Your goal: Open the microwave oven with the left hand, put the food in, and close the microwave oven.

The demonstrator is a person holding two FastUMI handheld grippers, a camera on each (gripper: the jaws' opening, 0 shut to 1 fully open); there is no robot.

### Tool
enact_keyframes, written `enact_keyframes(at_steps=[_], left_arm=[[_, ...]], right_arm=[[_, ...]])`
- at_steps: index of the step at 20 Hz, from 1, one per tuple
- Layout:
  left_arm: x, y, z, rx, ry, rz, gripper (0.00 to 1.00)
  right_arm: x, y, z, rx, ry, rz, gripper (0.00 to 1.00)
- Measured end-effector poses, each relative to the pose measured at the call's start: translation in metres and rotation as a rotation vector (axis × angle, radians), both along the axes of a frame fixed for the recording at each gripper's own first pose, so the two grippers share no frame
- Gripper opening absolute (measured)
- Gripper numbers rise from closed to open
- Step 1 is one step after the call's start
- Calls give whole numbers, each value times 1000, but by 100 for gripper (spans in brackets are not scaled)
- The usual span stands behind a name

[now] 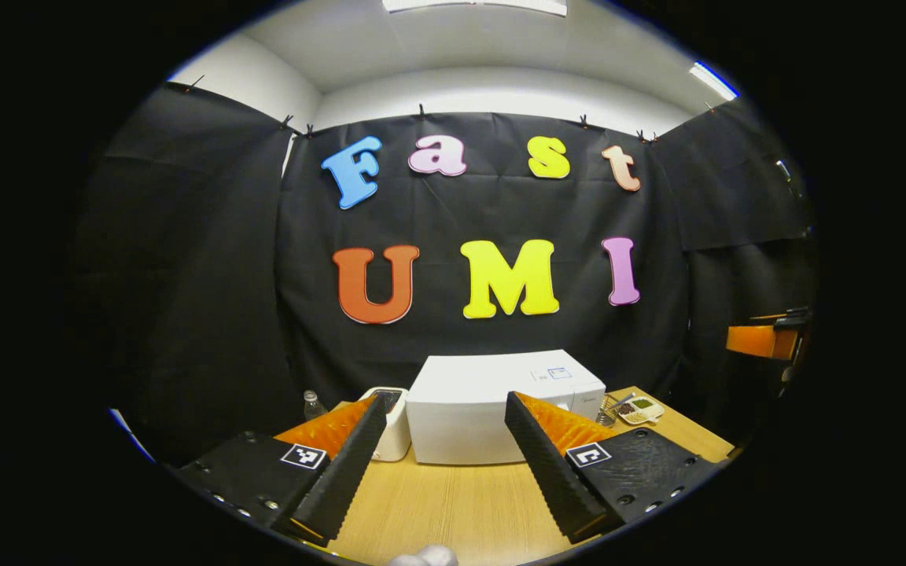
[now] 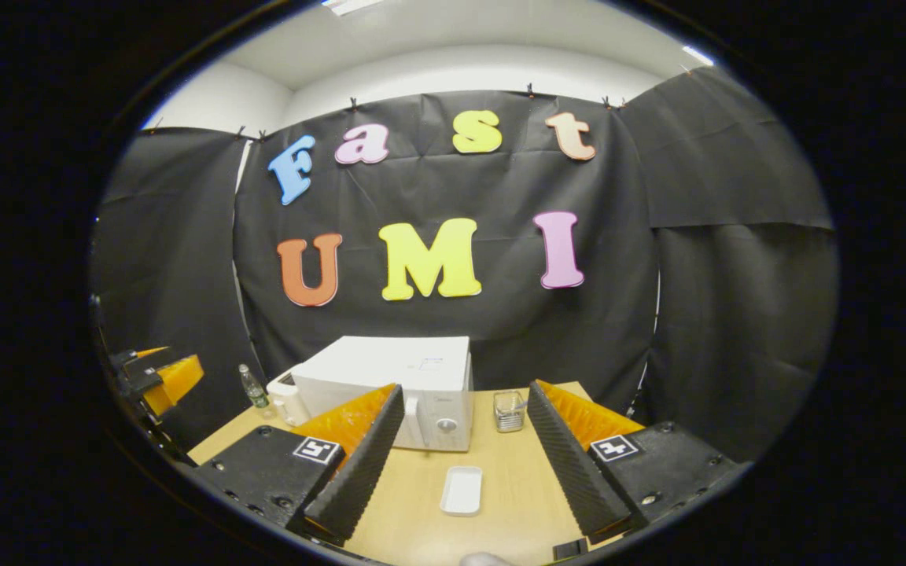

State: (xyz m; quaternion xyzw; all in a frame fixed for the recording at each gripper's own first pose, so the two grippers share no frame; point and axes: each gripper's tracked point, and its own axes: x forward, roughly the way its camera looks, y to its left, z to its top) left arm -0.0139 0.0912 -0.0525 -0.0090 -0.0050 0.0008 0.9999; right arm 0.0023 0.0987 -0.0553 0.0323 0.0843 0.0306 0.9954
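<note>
I'm holding the left hand-held gripper (image 1: 441, 464) wide, gripping nothing — the microwave (image 1: 492, 409), door closed, is sitting ahead on the surface (image 1: 453, 511). The right hand-held gripper (image 2: 461, 464) is gaping too, over a white tray (image 2: 462, 490).

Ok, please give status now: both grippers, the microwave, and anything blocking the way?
Left gripper open, empty, short of the microwave. Right gripper open, empty, above the white tray. Microwave door shut. Nothing in the way.
</note>
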Motion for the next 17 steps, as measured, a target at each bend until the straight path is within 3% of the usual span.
enact_keyframes(at_steps=[1,2,3,9,10,11,17], left_arm=[[-4,-2,9,3,-14,-8,95],[-5,-2,15,6,-25,-14,95],[-6,-3,17,12,-26,-18,95],[-5,-12,21,12,-30,-40,95],[-4,-15,22,9,-29,-48,88],[-4,-19,22,9,-30,-56,88],[-4,-24,29,-1,-42,-72,88]], right_arm=[[-1,0,2,3,-4,-6,100],[-1,-2,4,1,-6,-15,100],[-2,-2,7,0,-12,-17,90],[-11,-4,17,-23,-30,-27,90],[-13,-7,21,-28,-37,-33,100],[-14,-7,23,-32,-41,-36,90],[-21,-10,27,-15,-53,-42,90]])
